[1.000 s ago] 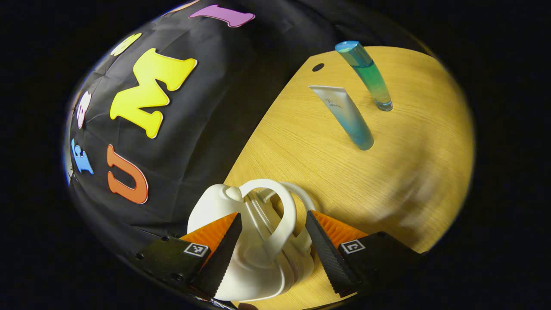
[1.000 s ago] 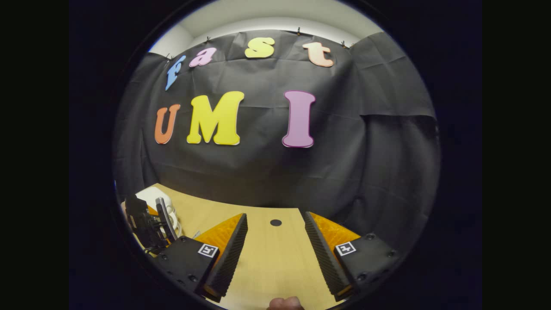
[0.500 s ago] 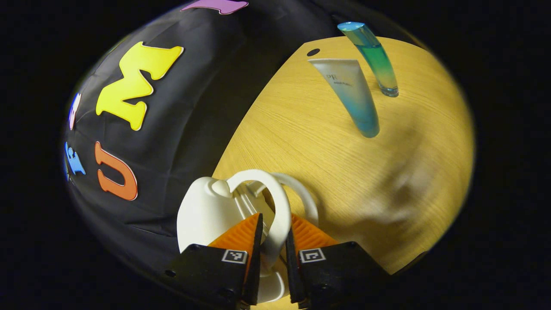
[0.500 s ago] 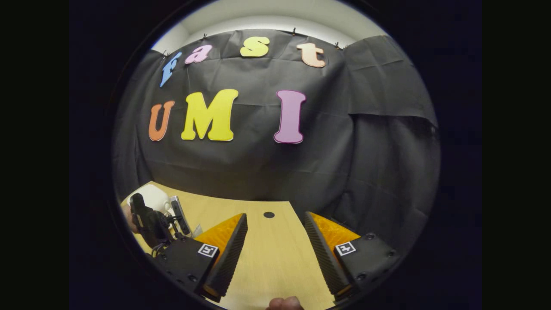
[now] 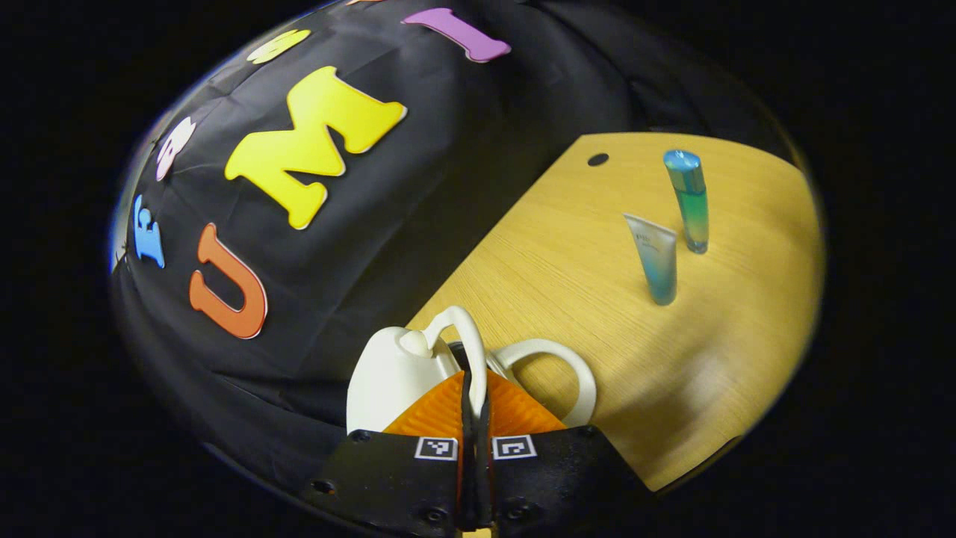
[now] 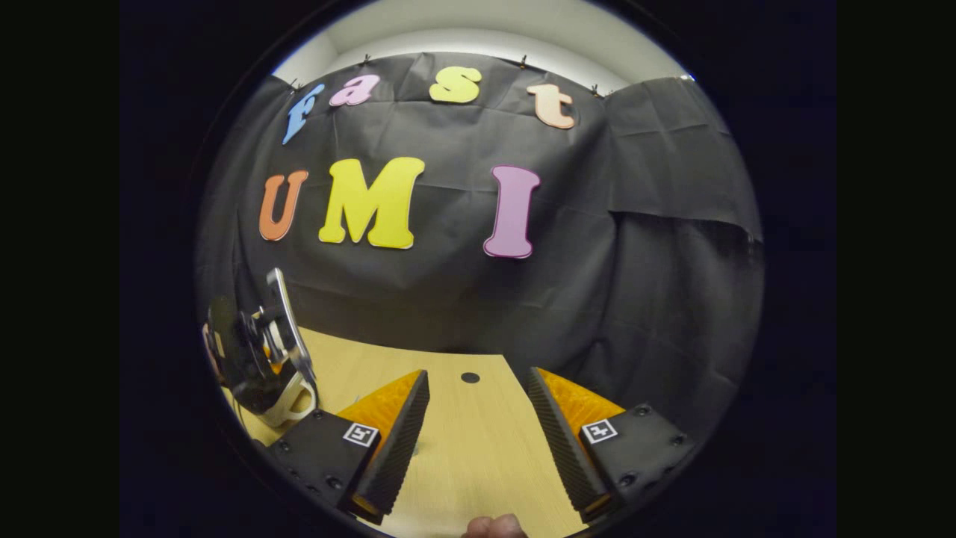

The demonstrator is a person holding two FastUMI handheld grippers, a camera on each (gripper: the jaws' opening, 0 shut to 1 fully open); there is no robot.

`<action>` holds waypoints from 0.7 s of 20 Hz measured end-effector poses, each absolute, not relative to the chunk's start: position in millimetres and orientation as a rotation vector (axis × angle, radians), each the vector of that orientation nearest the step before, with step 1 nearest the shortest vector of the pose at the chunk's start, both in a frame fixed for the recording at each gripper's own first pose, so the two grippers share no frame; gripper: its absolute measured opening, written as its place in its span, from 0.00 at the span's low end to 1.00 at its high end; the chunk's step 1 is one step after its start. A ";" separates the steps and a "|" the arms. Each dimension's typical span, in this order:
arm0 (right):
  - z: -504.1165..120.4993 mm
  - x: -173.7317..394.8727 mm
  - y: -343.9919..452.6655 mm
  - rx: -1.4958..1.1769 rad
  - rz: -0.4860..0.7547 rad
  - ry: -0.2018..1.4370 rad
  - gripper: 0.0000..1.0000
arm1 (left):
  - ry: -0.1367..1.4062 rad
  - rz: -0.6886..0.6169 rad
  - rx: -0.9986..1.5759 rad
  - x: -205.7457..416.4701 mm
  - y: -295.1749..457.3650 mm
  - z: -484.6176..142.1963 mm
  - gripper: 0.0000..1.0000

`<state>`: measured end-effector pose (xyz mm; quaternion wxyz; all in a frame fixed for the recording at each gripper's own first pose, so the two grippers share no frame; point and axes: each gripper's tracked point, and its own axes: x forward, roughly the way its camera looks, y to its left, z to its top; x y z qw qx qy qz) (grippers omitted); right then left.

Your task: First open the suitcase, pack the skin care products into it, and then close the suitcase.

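**Thin handle pinched, lid about to be raised**

The counter is a smooth, pale wood-grain board. At its near edge, by the booth wall, sits the white suitcase, a small rounded shell of glossy hard plastic with two thin looped handles. One loop, the near handle, is pinched between the pressed-together fingers of the left claw; the other handle hangs free beside it. A slick, narrow loop could slip out of that pinch, and a light case could be dragged or lifted whole instead of being hinged open.

The right claw is held spread over bare counter, gripping nothing; it steadies nothing.

Well apart from the case stand a blue-green bottle and, just beside it, a soft tapered tube on its cap. Both are tall and narrow, so a jolt to the counter could topple them.
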<state>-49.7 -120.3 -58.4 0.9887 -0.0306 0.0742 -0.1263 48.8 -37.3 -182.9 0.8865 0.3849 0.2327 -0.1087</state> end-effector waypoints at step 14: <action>-36.7 -41.4 -29.3 -0.084 -0.171 0.120 0.80 | 0.121 0.003 0.201 56.2 215.4 -60.7 0.03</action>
